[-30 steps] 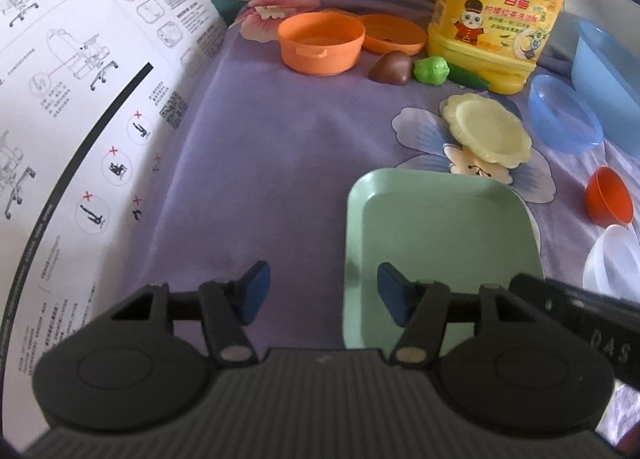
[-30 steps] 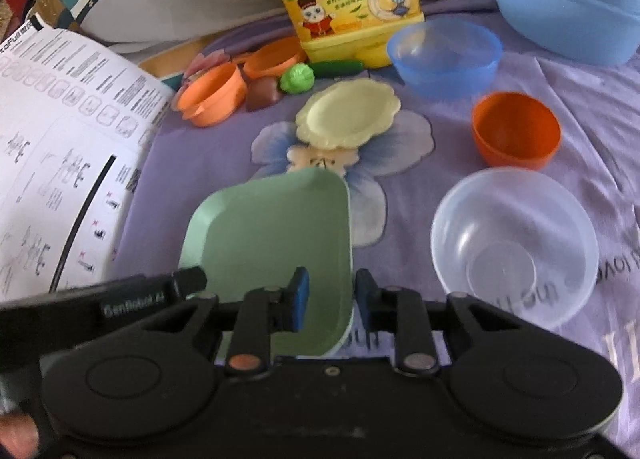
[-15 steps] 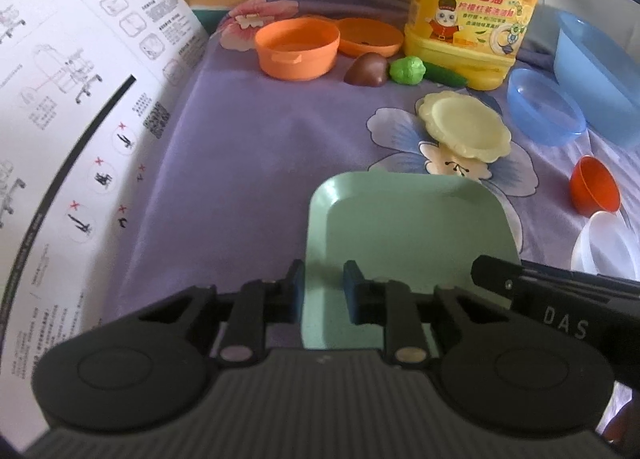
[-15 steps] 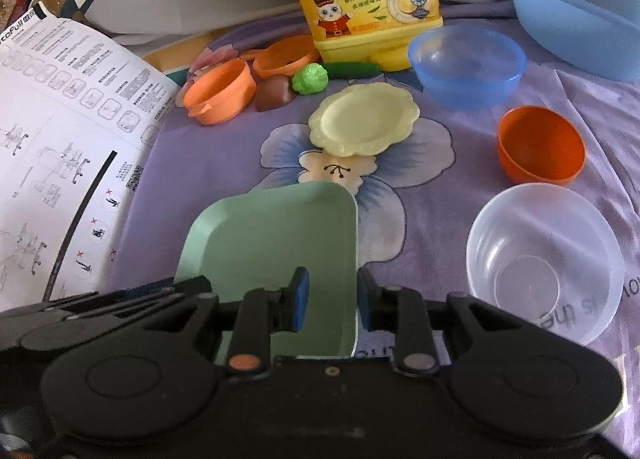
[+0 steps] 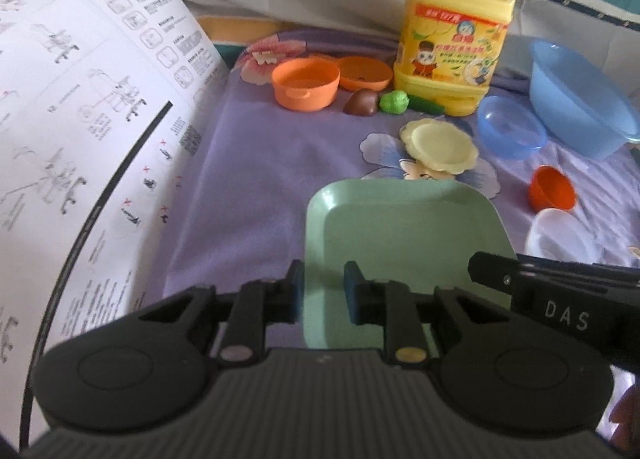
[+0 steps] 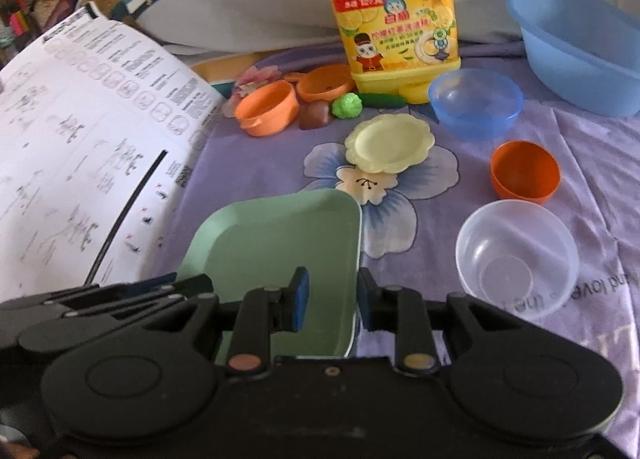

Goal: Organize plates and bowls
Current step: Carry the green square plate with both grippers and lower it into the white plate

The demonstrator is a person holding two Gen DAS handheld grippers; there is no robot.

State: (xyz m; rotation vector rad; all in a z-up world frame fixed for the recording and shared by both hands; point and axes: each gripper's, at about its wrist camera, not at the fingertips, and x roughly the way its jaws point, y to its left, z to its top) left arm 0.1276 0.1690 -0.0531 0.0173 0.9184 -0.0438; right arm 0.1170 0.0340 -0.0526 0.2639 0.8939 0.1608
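A square pale green plate (image 5: 404, 227) is lifted off the purple cloth, tilted. My left gripper (image 5: 323, 293) is shut on its left rim. My right gripper (image 6: 333, 299) is shut on its right rim; the plate also shows in the right wrist view (image 6: 280, 247). Beyond it lie a yellow scalloped plate (image 6: 390, 143), a clear bowl (image 6: 516, 257), a small orange bowl (image 6: 525, 171), a blue bowl (image 6: 476, 103) and a large blue basin (image 6: 580, 47). An orange pot (image 6: 268, 109) and an orange dish (image 6: 326, 83) sit at the back left.
A yellow detergent jug (image 6: 394, 15) stands at the back centre, with a green toy (image 6: 347, 105), a brown toy (image 6: 316, 115) and a dark green vegetable (image 6: 382, 100) in front. A large printed instruction sheet (image 6: 80, 163) curls up along the left side.
My left gripper closed on the green plate's left rim. Both grippers have since lifted the plate and drawn back from the cloth.
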